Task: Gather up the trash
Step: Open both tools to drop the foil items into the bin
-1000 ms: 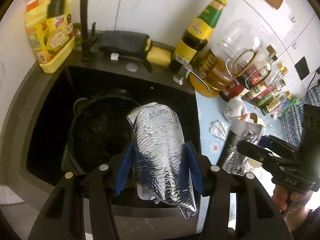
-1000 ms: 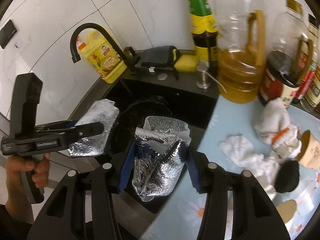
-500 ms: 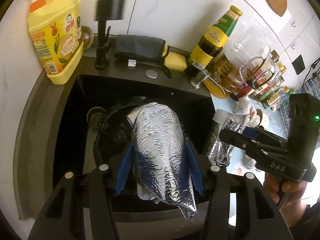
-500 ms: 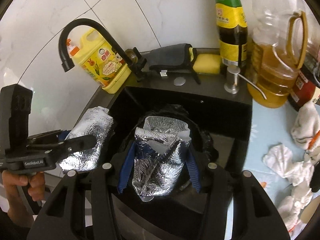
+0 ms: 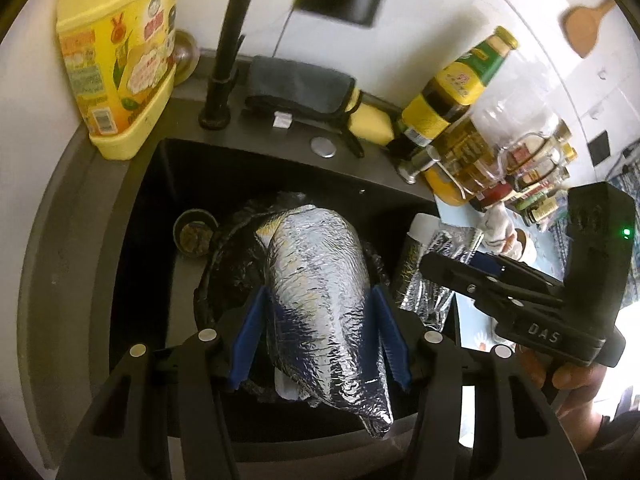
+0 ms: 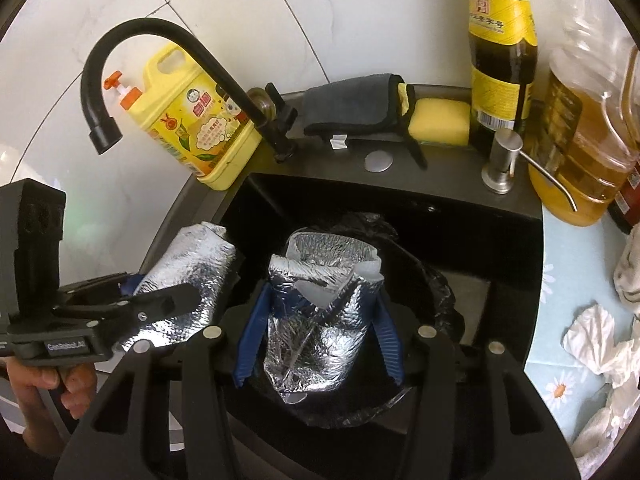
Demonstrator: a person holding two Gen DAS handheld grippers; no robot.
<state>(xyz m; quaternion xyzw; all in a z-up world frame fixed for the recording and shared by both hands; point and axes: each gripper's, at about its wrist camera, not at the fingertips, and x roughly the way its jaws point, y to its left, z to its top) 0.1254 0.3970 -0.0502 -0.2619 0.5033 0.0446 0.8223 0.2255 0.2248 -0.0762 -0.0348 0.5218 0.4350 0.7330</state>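
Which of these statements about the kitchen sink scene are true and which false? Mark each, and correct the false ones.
1. Each pair of tongs has a silver foil pouch between its fingers. True: left tongs with a foil pouch, right tongs with another pouch.
2. A black trash bag sits in the sink. True.
3. The dish soap bottle is blue. False: yellow.
4. The faucet is white. False: black.
5. A yellow sponge lies behind the sink. True.
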